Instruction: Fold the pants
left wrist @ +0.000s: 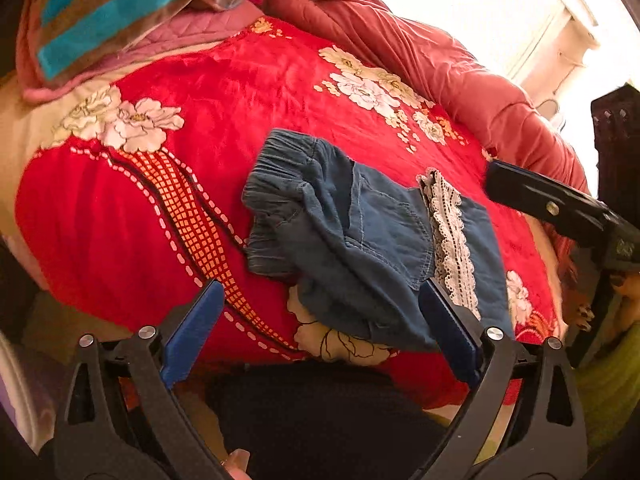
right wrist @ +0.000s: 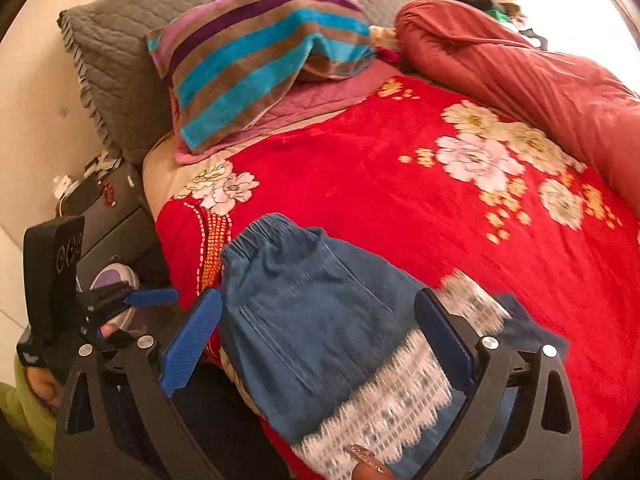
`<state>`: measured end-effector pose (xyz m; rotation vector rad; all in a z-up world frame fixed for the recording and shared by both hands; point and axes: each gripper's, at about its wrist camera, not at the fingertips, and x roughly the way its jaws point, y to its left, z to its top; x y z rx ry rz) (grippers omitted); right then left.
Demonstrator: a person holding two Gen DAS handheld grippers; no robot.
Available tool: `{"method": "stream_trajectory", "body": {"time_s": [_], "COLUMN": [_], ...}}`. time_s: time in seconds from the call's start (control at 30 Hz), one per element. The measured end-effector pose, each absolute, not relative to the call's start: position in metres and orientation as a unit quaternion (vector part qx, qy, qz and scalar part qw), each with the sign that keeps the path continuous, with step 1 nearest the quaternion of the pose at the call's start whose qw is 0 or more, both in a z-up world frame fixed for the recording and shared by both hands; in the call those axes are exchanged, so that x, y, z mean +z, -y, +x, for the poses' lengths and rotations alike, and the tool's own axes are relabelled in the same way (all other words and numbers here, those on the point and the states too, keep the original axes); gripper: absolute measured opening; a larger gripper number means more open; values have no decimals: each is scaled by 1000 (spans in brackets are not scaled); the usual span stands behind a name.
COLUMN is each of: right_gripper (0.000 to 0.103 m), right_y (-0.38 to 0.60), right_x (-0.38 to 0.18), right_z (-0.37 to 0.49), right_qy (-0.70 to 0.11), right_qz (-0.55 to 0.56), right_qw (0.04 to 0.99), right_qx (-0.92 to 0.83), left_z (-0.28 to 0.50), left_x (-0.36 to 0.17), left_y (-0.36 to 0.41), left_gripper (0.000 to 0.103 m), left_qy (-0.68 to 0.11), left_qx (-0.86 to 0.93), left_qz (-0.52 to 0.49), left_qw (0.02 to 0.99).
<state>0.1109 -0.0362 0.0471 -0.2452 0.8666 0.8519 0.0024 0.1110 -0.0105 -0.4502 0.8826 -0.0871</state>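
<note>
Near the front edge of the bed, on the red floral blanket (left wrist: 280, 92), the denim pants (left wrist: 352, 232) are being shown as a compact bundle: elastic waistband toward the pillows, lace trim (left wrist: 448, 232) lying across the top layer. By these views the fold is judged mostly done, since the legs appear to be doubled back over the body. What is judged left: flattening, since the waistband end is bunched and the near lower corner is drooping toward the bed edge, and possibly one more fold or squaring up.

Left gripper (left wrist: 320, 312) is being held spread wide, nothing between the blue pads, hovering just short of the bundle's near corner; its right-side pad is overlapping the denim edge in view, and contact cannot be confirmed. Right gripper (right wrist: 320, 328) is likewise being held wide apart, with the denim seen between the fingers but not being pinched. Lace in the right wrist view is motion-blurred, so layer count there cannot be told.

Edges and room:
- Bed edge is sitting right under the bundle's near side; slipping off is judged the main risk if cloth is being pulled toward the person.
- Open blanket is available beyond and to the right of the pants, well apart from the rolled red quilt (left wrist: 420, 52) along the far side.
- Striped pillow (right wrist: 256, 56) and grey cushion (right wrist: 120, 56) are well clear at the head end.
- Dark nightstand (right wrist: 112, 208) is sitting beside the bed on the left gripper's side; a wide left swing is judged tight there.
</note>
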Motion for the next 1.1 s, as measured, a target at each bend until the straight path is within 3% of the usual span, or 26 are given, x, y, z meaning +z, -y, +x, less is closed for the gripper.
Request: {"method": "stream_trajectory", "body": {"time_s": [0.2,0.4,0.8,0.83,0.9,1.0,1.1], "right_gripper": [96,96,94,92,68,53,37], "right_y": [-9,-50,-100,-103,-105,-102,-88], "right_x": [37,10,-39,-42,-49,-51,-40], "right_z": [133,160,183,184,185,180,181], "right_qy": [-421,-462,-512,-515,-527,-520,-510], "right_qz": [-144,-174,-211,-207,-196,-192,-166], "right_qw": [789,748,673,669,653,648,658], "right_qx": [424,444,490,494,508,522,529], "left_z": [7,12,29,30,32,34,40], "left_x": [-20,-28,-51,-51,-52,-51,-48], "left_y": [-117,-114,-110,-110,-109,-108,-102], "left_gripper": [91,69,69,69,69,69,57], "left_qy": [-428,-428,-440,-440,-438,-437,-428], "left_qx": [-60,-85,-81,-81,-79,-79,-87], "left_qz": [-244,-273,-309,-308,-310,-308,-307], "left_qw": [868,858,839,840,840,841,846]}}
